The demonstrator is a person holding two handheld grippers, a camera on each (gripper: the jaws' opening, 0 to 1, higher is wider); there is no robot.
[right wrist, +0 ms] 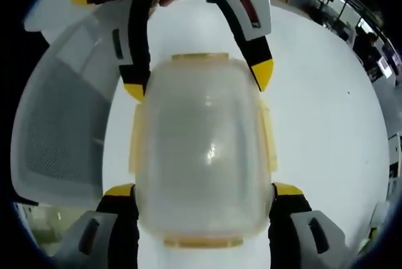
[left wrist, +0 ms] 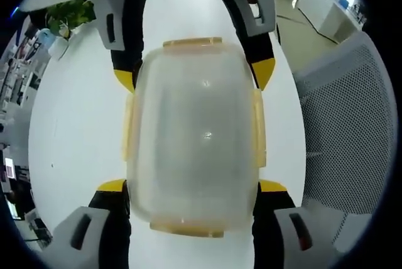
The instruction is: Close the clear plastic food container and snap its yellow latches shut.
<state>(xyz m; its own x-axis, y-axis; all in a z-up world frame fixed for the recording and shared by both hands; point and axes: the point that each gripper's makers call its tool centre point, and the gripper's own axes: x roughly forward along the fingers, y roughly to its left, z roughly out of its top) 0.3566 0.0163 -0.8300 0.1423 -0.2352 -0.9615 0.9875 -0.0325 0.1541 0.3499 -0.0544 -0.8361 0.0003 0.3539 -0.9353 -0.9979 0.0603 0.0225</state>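
Observation:
The clear plastic food container (left wrist: 191, 137) (right wrist: 204, 149) lies on the white table (left wrist: 75, 131) with its lid on. Pale yellow latches (left wrist: 259, 127) line its four sides. My left gripper (left wrist: 192, 186) rises from the bottom of the left gripper view. Its yellow-tipped jaws are spread wide and press against the container's near corners. From the far end my right gripper (left wrist: 193, 75) clamps the opposite corners in the same way. The right gripper view mirrors this, with the right gripper (right wrist: 204, 188) at the bottom and the left gripper (right wrist: 198, 80) at the top.
A grey mesh chair (left wrist: 352, 131) (right wrist: 56, 131) stands at the table's edge beside the container. A green plant (left wrist: 69, 14) sits at the table's far corner. Office desks and a person show in the background (right wrist: 364, 43).

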